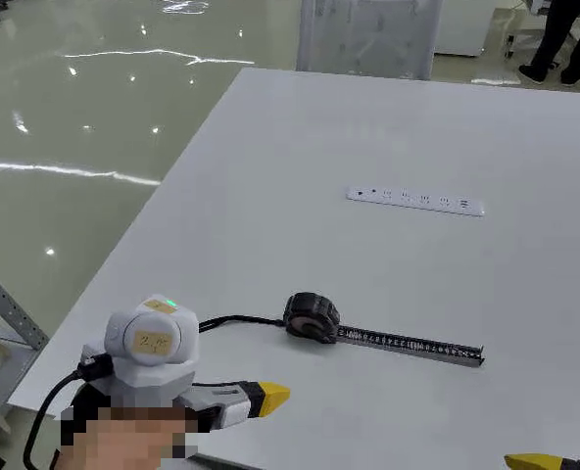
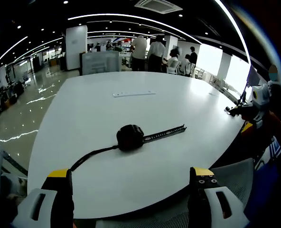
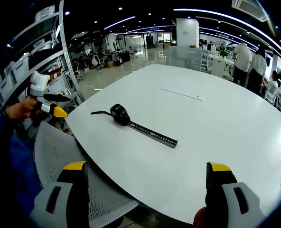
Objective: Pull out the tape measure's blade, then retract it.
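Note:
A black tape measure [image 1: 312, 317] lies on the white table [image 1: 388, 127] with part of its dark blade [image 1: 412, 346] pulled out to the right. A black strap [image 1: 239, 319] trails from its left side. In the left gripper view the tape measure [image 2: 130, 137] lies ahead of the jaws, blade [image 2: 165, 134] running right. My left gripper [image 2: 131, 187] is open, off the table's near edge, nothing between its yellow-tipped fingers [image 2: 60, 174]. My right gripper [image 3: 147, 175] is open too, back from the tape measure [image 3: 120, 114] and blade [image 3: 153, 134]. One left fingertip [image 1: 268, 395] shows in the head view.
A white power strip [image 1: 415, 200] lies farther back on the table. A grey mesh chair [image 3: 69, 166] sits below the right gripper by the table edge. People stand at the far side of the room [image 2: 147, 47]. Metal shelving [image 1: 6, 308] is at the left.

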`<state>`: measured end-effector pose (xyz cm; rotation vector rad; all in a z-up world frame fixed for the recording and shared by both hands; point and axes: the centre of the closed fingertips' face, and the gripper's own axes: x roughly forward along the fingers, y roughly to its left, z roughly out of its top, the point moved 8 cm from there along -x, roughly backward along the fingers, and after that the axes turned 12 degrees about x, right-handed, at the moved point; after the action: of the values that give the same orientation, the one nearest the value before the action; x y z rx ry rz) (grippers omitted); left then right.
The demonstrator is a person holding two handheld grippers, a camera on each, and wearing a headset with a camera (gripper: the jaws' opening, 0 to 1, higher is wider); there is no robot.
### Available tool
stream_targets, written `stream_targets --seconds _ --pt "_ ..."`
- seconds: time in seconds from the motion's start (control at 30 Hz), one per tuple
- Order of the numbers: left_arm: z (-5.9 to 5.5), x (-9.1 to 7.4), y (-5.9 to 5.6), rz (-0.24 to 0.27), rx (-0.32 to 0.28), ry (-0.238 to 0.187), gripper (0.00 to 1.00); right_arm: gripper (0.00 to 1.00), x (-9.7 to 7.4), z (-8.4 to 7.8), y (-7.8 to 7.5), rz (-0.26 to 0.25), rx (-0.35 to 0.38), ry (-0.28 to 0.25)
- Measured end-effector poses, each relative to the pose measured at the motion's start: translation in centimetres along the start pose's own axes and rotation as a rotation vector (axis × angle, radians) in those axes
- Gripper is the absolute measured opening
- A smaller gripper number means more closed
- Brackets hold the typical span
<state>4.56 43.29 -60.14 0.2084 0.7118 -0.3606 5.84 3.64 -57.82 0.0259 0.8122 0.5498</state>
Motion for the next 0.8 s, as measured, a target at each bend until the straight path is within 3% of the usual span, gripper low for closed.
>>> stream_targets --seconds 0.2,0.27,0.67,0.8 --pt "-0.1 0.4 -0.7 0.030 0.004 0.015 0.96 0.99 0.6 0.1 -0.2 0.009 -0.016 -0.003" --pt "0.1 0.4 -0.7 0.044 -0.010 0.002 0.96 0.98 0.8 0.2 -0.2 0.014 -0.031 -0.002" --pt "0.6 3.4 -1.0 0.030 -0.015 0.021 0.94 0.95 2.5 -0.1 -0.6 0.015 -0.074 0.039" --pt "0.9 4.1 -1.2 0.018 -0.016 0.003 0.93 0.94 3.0 0.1 -0.8 0.017 -0.080 0.047"
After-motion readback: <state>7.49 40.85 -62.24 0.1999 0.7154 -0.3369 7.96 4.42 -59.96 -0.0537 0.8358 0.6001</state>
